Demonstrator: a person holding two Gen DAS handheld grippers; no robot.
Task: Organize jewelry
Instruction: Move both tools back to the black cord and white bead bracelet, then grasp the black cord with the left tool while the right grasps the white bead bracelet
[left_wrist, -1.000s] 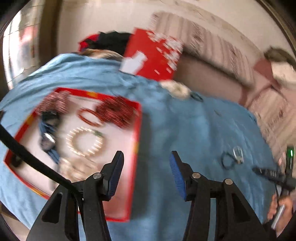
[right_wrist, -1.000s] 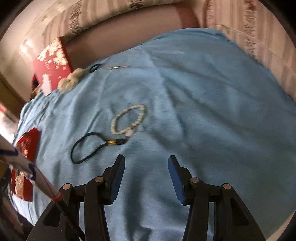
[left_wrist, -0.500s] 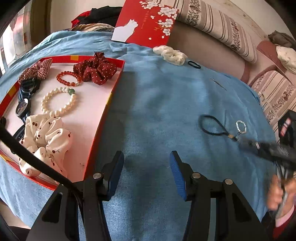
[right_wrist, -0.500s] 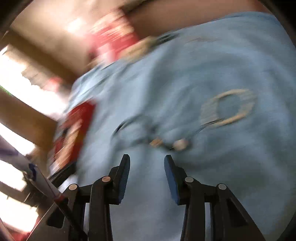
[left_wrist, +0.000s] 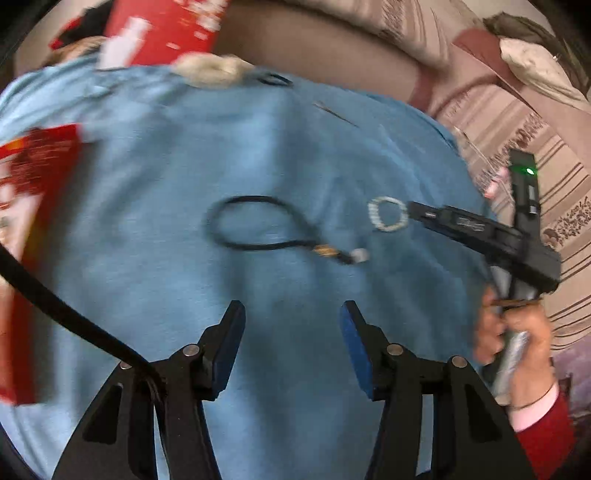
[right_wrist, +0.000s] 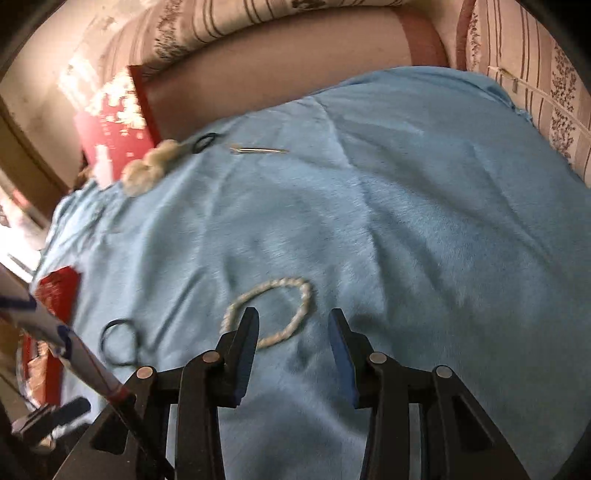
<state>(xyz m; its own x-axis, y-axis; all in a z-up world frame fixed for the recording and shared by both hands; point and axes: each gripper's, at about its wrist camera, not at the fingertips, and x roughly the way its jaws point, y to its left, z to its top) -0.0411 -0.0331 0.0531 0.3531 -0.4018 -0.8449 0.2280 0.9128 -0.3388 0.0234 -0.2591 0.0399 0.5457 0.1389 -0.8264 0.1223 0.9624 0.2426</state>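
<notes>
A white bead bracelet (right_wrist: 271, 312) lies on the blue blanket (right_wrist: 406, 221), just ahead of my open, empty right gripper (right_wrist: 293, 328), its near side between the fingertips. It also shows in the left wrist view (left_wrist: 388, 214), at the tip of the right gripper (left_wrist: 417, 210). A black cord loop with a gold clasp and white bead (left_wrist: 258, 225) lies ahead of my open, empty left gripper (left_wrist: 291, 317); in the right wrist view the loop (right_wrist: 118, 341) is at lower left. The red jewelry box (left_wrist: 29, 206) is at the left edge, blurred.
At the blanket's far edge lie a white scrunchie (right_wrist: 151, 166), a small black hair tie (right_wrist: 205, 142) and a thin metal hair clip (right_wrist: 258, 150). The red box lid (right_wrist: 114, 129) leans against the sofa back. Striped cushions (left_wrist: 535, 155) border the right side.
My left gripper has swung right, away from the jewelry box toward the cord loop. My right gripper has moved down and forward to the white bracelet, which now lies at its fingertips.
</notes>
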